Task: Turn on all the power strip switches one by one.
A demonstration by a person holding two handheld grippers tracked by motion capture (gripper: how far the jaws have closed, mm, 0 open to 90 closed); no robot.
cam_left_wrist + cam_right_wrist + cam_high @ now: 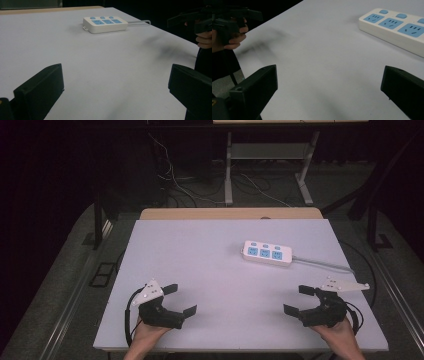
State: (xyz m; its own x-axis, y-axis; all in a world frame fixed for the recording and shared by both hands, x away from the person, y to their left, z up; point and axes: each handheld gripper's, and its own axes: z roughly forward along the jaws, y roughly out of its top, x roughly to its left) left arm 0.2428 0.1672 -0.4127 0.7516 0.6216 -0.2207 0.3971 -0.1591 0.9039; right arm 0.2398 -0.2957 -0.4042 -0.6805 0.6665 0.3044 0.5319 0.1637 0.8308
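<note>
1. The left tongs (181, 300) sit at the near left of the surface (200, 250), held in a hand (145, 332) that comes in from the near edge. Their jaws are spread wide and released, with bare surface between them.
2. A grey three-cornered plate (151, 290) tops the left tongs, and a black cable (129, 320) loops beside them off the near edge.
3. Between the left tongs and the power strip (267, 253) lies open surface; nothing stands in the way.
4. The power strip, white with three blue sockets and three blue buttons along its far side, lies flat on the right half of the surface, toward the far side. Its grey cord (322, 264) runs off to the right edge. No lettering on it can be read.
5. In the left gripper view the power strip (105, 24) is far ahead, well apart from the jaws.
6. The right tongs (299, 301) sit at the near right, in the other hand (340, 332), jaws spread and released, gripping nothing. The power strip is near them on the far side, not touching.
7. In the right gripper view the power strip (397, 28) lies ahead to the right.
8. Beyond the surface, white wires (175, 180) trail on the floor by a metal stand (228, 170).
</note>
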